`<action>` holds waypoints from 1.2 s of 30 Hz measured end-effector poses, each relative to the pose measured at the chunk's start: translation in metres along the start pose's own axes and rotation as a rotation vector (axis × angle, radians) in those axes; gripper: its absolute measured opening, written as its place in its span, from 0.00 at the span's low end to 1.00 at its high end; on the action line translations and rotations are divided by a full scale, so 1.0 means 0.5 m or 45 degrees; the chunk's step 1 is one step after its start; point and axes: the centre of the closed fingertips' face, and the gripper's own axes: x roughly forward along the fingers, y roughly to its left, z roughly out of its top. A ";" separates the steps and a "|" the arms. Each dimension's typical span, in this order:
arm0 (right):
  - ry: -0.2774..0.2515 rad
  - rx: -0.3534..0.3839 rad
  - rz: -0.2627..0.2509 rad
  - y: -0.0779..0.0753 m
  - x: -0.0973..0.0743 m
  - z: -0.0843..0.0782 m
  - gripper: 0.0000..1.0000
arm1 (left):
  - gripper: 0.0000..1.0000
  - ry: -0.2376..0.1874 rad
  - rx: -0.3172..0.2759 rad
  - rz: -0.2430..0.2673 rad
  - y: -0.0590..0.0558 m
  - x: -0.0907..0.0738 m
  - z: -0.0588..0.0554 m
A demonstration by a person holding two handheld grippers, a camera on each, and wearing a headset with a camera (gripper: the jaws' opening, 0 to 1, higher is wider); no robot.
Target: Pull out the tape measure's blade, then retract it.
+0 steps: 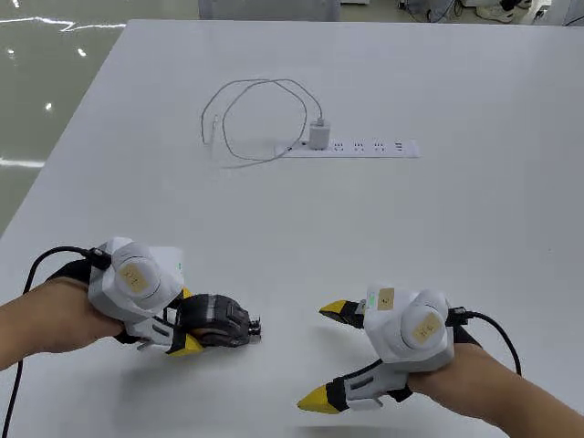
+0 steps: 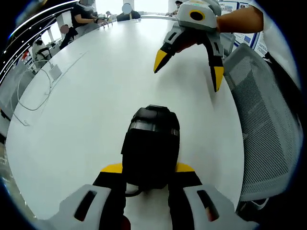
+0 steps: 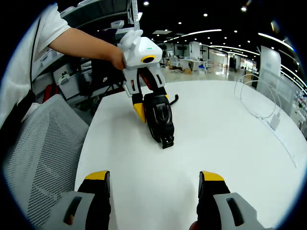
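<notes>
Lying on the broad white tabletop (image 1: 383,228), near left, clamped between the yellow-tipped jaws of the left gripper (image 1: 186,319): black, rounded plastic tape measure (image 1: 219,319). Well apart to its right, right gripper (image 1: 323,354), jaws spread wide, empty. Open surface between them and farther out; left table edge close. Far off, white power strip (image 1: 365,147). Small metal hook (image 3: 166,142) snug at the case mouth, facing right.

Smooth white tabletop (image 1: 383,228), glossy reflective floor (image 1: 46,91) at upper left.
Black tape measure (image 1: 217,321) of faintly shiny plastic; grey woven mesh chair back (image 2: 268,120) at right.
</notes>
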 end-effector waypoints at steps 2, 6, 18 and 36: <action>-0.003 -0.001 0.001 -0.003 0.002 0.001 0.71 | 0.29 0.012 0.016 -0.005 0.000 0.000 -0.001; -0.005 -0.020 0.008 -0.010 0.009 0.009 0.68 | 0.28 0.023 0.046 -0.014 0.000 0.000 -0.002; -0.015 -0.066 0.014 -0.033 0.039 0.021 0.57 | 0.28 0.048 0.051 -0.017 0.001 0.001 -0.004; -0.020 -0.110 0.048 -0.045 0.085 0.029 0.43 | 0.28 0.073 0.029 -0.014 0.003 0.002 -0.008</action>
